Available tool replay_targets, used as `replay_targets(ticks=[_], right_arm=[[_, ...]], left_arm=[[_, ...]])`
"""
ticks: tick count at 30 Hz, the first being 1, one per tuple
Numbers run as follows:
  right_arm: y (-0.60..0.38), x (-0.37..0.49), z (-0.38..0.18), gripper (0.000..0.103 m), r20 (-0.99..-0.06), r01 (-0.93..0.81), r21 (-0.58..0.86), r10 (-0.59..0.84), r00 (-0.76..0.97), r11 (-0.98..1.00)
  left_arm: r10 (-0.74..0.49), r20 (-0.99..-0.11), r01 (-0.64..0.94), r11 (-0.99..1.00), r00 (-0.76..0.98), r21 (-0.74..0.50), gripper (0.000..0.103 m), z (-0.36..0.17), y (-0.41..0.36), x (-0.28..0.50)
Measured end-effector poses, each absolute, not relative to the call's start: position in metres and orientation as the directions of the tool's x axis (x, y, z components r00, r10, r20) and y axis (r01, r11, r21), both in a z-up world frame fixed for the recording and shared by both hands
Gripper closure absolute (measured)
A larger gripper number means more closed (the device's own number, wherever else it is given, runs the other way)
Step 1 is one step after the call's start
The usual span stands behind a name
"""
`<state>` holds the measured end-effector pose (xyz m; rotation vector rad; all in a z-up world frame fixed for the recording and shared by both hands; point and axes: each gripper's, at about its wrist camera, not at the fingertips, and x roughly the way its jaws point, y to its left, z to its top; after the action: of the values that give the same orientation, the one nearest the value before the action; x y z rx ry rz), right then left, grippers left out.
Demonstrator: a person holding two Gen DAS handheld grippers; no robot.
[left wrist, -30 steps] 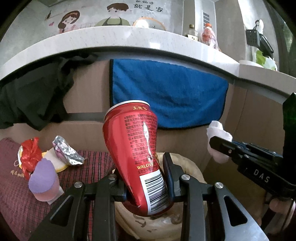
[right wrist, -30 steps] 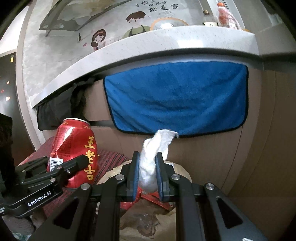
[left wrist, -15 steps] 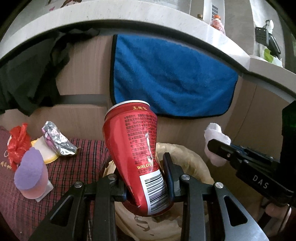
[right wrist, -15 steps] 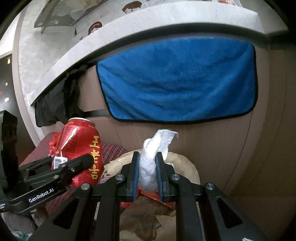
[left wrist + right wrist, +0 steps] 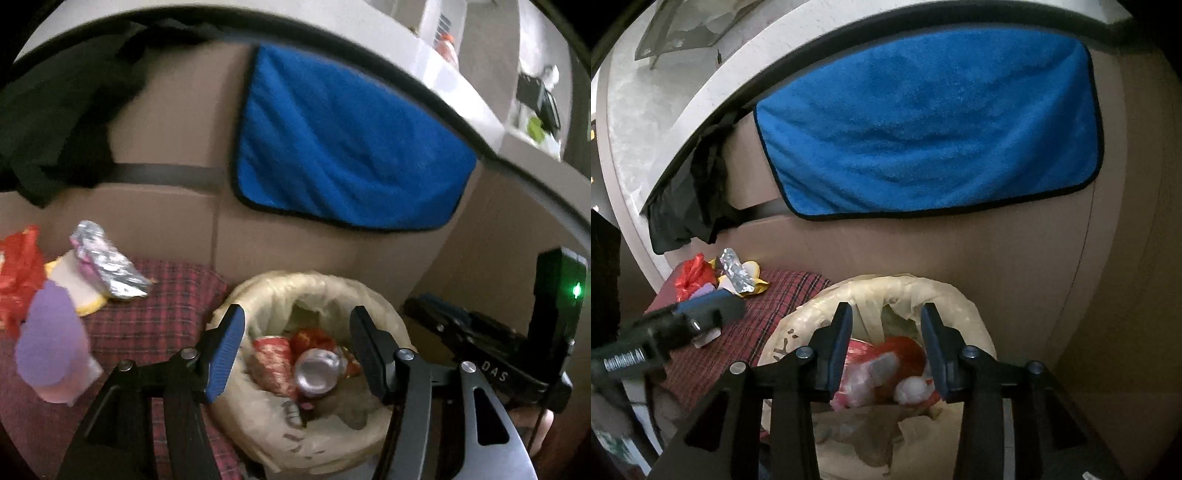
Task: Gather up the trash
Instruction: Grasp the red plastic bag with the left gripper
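**Dim foreground, bright countertop, blur at the left**

Both wrist views are lit from above and behind. The pale countertop (image 5: 369,48) glares white along its top, while the cabinet front below sits in soft, even shade. The blue towel (image 5: 923,122) is evenly lit and slightly soft. In the left view motion blur smears the purple object (image 5: 50,343) and the foil wrapper (image 5: 107,266) near the left edge. The fisheye lens bends the counter edge into an arc and blackens the corners. Inside the trash bin (image 5: 820,306) the contents lie in shadow. A small green light (image 5: 576,291) glows at the right edge.
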<state>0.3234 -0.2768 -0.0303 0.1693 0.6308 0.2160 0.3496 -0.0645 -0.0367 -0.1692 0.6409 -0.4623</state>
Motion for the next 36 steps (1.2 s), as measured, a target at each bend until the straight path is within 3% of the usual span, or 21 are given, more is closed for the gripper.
replay_targets(ticks=[10, 20, 28, 36], right_arm=[[-0.249, 0.299, -0.007, 0.066, -0.515, -0.217, 0.199, 0.290, 0.806, 0.956], [-0.174, 0.303, -0.006, 0.066, -0.525, -0.342, 0.182, 0.385, 0.759, 0.922], [-0.125, 0.309, -0.025, 0.066, -0.579, -0.385, 0.169, 0.407, 0.707, 0.908], [-0.100, 0.325, -0.028, 0.066, -0.604, -0.375, 0.176, 0.401, 0.689, 0.910]], left_arm=[[-0.314, -0.477, 0.190, 0.938, 0.821, -0.291, 0.043, -0.012, 0.045, 0.325], [-0.216, -0.511, -0.004, 0.918, 0.832, -0.396, 0.043, -0.035, 0.145, 0.326], [-0.263, -0.557, -0.052, 0.873, 0.788, -0.485, 0.043, -0.057, 0.174, 0.375], [-0.234, -0.610, -0.080, 0.894, 0.757, -0.441, 0.043, -0.073, 0.171, 0.428]])
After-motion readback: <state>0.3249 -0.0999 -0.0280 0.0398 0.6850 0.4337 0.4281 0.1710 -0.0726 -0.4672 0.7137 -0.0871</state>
